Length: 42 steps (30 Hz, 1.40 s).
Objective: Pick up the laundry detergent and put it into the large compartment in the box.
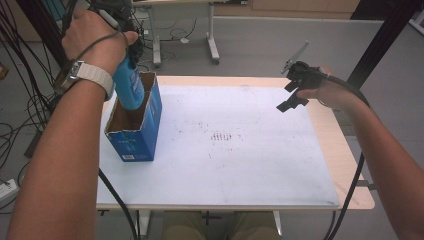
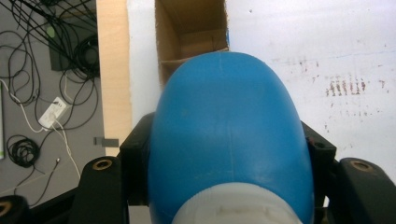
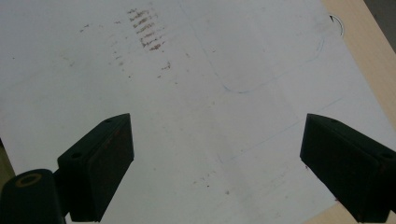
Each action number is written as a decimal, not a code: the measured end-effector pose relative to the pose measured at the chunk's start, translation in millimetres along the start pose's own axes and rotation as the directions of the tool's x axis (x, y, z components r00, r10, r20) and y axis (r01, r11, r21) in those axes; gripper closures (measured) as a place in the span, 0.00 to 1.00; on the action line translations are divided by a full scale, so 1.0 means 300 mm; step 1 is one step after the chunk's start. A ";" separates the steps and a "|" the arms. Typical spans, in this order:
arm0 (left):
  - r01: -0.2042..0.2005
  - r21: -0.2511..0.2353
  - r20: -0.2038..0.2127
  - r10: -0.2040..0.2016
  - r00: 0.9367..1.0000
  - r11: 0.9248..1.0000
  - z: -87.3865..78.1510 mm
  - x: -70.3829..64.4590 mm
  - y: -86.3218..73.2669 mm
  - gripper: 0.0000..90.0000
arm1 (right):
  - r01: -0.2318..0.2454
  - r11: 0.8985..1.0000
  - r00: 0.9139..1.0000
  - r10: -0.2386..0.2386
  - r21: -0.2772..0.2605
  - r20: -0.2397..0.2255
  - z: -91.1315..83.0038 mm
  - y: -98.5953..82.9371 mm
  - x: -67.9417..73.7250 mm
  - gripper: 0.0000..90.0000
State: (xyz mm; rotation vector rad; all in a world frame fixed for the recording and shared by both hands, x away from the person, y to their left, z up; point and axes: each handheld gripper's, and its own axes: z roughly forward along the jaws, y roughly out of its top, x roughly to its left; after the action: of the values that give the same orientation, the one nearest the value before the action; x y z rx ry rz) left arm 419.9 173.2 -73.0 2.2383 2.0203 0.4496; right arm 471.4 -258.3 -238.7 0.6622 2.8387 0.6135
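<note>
Item 1, left gripper (image 2: 229, 163): my jaws clamp either flank of the blue bottle (image 2: 229, 140), white cap end nearest the camera, base pointing down

Item 2, blue bottle (image 1: 128, 82): held upright, lower end just inside the open top of the blue carton (image 1: 134, 125), which stands at the left rear of the white table mat (image 1: 240, 165)

Item 3, right gripper (image 3: 215, 158): jaws spread wide, holding nothing, hovering above the bare mat at the right rear

Step, I judge: bottle going into the carton. Next I must lower it straight, clear of the cardboard walls, then release
</note>
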 end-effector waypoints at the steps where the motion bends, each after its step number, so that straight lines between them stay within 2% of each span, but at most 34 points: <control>1: -0.001 0.000 -0.001 0.001 1.000 1.000 0.002 0.001 0.000 0.43 | 0.000 1.000 1.000 0.000 0.000 -0.001 0.001 -0.001 -0.001 0.11; 27: 0.006 0.053 0.001 -0.006 1.000 0.999 0.077 0.055 0.023 0.43 | -0.018 1.000 1.000 0.018 0.008 -0.003 0.017 -0.014 -0.006 0.11; 33: 0.004 0.051 0.002 -0.004 1.000 0.999 0.088 0.063 0.025 0.43 | -0.020 1.000 1.000 0.020 0.009 -0.002 0.018 -0.016 -0.005 0.11; 42: 0.003 0.062 0.013 -0.004 1.000 0.998 0.133 0.073 0.020 0.43 | -0.025 1.000 1.000 0.025 0.015 -0.001 0.022 -0.015 -0.003 0.11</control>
State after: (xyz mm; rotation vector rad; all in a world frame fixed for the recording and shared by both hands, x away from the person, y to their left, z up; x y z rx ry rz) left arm 438.4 199.1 -106.1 2.2658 2.0593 0.3755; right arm 472.1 -260.0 -246.4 0.7015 2.8435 0.5972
